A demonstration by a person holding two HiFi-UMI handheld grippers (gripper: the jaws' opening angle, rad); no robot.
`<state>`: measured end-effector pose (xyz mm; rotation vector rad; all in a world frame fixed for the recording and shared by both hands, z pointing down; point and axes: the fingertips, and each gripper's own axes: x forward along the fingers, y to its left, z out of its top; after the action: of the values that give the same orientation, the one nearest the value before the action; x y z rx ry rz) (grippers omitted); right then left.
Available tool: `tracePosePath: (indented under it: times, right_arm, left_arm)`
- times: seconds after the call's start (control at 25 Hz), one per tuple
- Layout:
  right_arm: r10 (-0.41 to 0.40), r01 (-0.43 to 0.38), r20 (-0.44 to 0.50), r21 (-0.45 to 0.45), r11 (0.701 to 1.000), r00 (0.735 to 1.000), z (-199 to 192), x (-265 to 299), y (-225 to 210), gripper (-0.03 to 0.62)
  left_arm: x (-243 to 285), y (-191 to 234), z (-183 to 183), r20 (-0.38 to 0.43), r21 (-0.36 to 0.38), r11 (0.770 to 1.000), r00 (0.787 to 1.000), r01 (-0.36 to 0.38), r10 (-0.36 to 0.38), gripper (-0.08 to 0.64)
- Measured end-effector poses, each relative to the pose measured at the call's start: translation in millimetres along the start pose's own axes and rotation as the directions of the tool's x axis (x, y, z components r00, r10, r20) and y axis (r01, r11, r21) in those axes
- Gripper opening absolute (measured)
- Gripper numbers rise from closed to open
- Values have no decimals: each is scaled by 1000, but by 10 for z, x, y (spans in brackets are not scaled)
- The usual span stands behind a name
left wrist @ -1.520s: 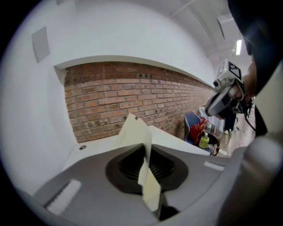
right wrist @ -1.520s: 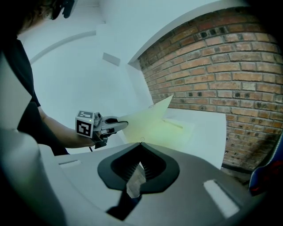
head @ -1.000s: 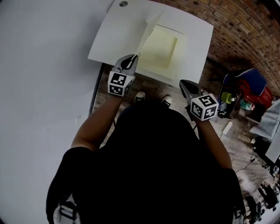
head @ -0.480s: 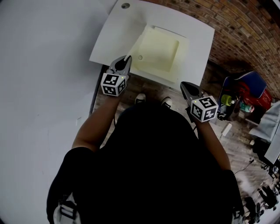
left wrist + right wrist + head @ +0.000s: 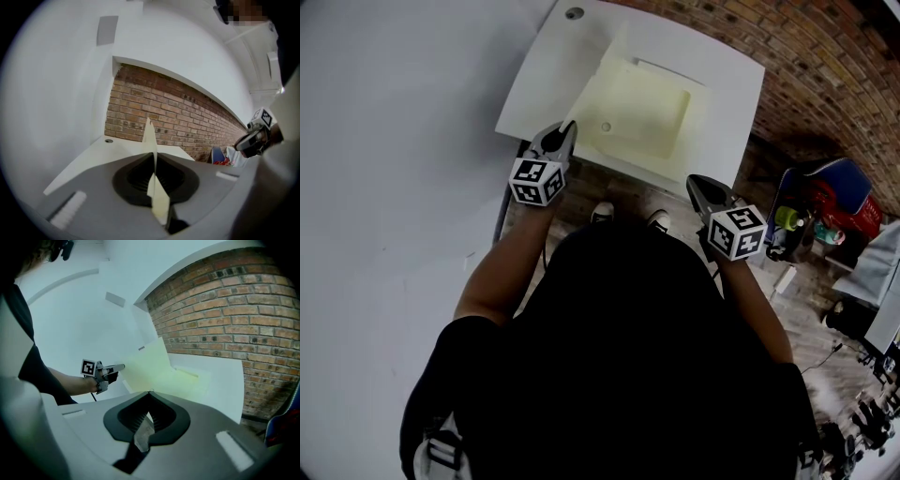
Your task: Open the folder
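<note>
A pale yellow folder (image 5: pixel 649 111) lies on the white table (image 5: pixel 727 80). My left gripper (image 5: pixel 569 127) is shut on the free edge of the folder's front cover (image 5: pixel 592 98), holding it raised over the folder's left side. In the left gripper view the cover (image 5: pixel 150 137) stands edge-on, pinched in the left gripper (image 5: pixel 153 155). The right gripper view shows the lifted cover (image 5: pixel 146 363) with the left gripper (image 5: pixel 121 366) at its corner. My right gripper (image 5: pixel 697 180) hangs off the table's near edge, shut and empty, and shows the same way up close as the right gripper (image 5: pixel 149 392).
A round grommet (image 5: pixel 574 13) sits at the table's far left corner. A brick wall (image 5: pixel 834 66) runs behind and right of the table, a white wall (image 5: pixel 384 141) at left. Bags and clutter (image 5: pixel 820 197) stand on the floor at right.
The left gripper has moved left with the cover, swinging it further open off the folder. The right gripper has stayed in place.
</note>
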<state>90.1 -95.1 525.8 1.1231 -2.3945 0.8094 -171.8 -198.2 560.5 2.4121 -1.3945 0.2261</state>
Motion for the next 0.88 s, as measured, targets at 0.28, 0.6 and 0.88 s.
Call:
tracePosePath:
  times: [0.28,0.6,0.88]
  right_arm:
    - [-2,2,-6,3,1000,1000,25,108,32,0]
    - [-1,1,-7,10,1000,1000,62,219,130,0]
    - [-17,18,-12,14,1000,1000,64,302,156,0]
  left_arm:
    - [-66,341,-69,8,-110,994,1000,-27,28,6]
    - [-93,634,-127,4,-148,988,999,-42,43,6]
    - [-100,910,-262,-15,-200,978,998,-64,62,6]
